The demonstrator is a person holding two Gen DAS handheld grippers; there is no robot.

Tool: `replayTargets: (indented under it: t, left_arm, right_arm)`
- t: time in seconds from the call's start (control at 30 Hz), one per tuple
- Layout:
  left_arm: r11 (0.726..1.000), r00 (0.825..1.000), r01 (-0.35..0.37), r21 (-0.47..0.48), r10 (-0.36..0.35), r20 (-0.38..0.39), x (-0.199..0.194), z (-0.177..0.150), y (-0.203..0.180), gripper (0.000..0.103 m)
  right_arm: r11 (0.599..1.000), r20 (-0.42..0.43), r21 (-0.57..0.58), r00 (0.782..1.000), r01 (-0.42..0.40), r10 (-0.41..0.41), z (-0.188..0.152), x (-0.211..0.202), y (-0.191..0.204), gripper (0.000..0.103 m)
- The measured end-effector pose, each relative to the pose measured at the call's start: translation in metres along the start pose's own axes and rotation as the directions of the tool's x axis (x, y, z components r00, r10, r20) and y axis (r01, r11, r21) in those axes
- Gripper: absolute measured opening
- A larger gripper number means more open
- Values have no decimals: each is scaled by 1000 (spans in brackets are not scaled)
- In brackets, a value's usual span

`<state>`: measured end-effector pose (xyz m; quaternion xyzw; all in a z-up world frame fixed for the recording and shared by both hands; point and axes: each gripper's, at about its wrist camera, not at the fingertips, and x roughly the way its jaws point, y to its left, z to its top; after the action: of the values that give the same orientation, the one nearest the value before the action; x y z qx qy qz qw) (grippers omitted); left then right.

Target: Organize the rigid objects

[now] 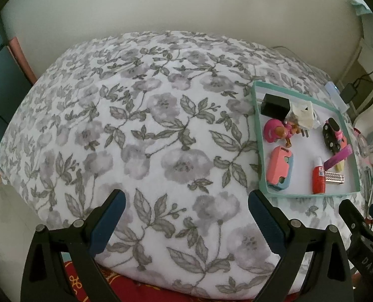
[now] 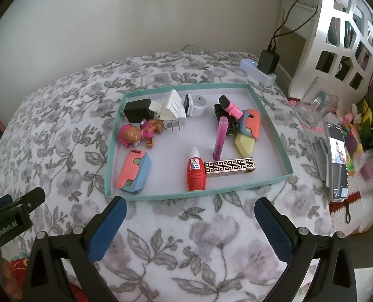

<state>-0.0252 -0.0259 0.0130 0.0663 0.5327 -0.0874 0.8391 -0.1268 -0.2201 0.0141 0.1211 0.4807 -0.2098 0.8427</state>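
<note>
Right wrist view: right hand-held gripper (image 2: 190, 229) gapes wide, empty, short of the teal tray (image 2: 199, 193).

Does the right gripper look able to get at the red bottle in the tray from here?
Probably yes: the right gripper is open and empty, and the red bottle lies by the tray's near rim.

Tray (image 2: 272, 125) on blanket (image 2: 60, 130), items inside: charger (image 2: 135, 111) far left, toy figure (image 2: 136, 132) just nearer, glue bottle (image 2: 196, 173) near middle, patterned box (image 2: 229, 167) right beside it. Phone (image 2: 338, 161) right of tray.
</note>
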Motion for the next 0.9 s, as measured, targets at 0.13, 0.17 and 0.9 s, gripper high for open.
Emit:
replayTargets:
  t: [0.13,0.17,0.9]
  left_arm:
    - [1000,1000,-5,8,5,4,-1,0,-2,98]
    - [1000,1000,-5,7,5,4,-1,0,-2,98]
    - [999,1000,-22,32,21,14,-3,-1,-6,98]
  right_arm:
    - [1000,0,-1,1000,0,0,0,0,-1,103]
    - [1000,0,-1,1000,-1,1,0,0,-1,103]
    - [1000,-1,11,1000,-1,1,1,0,-2,103]
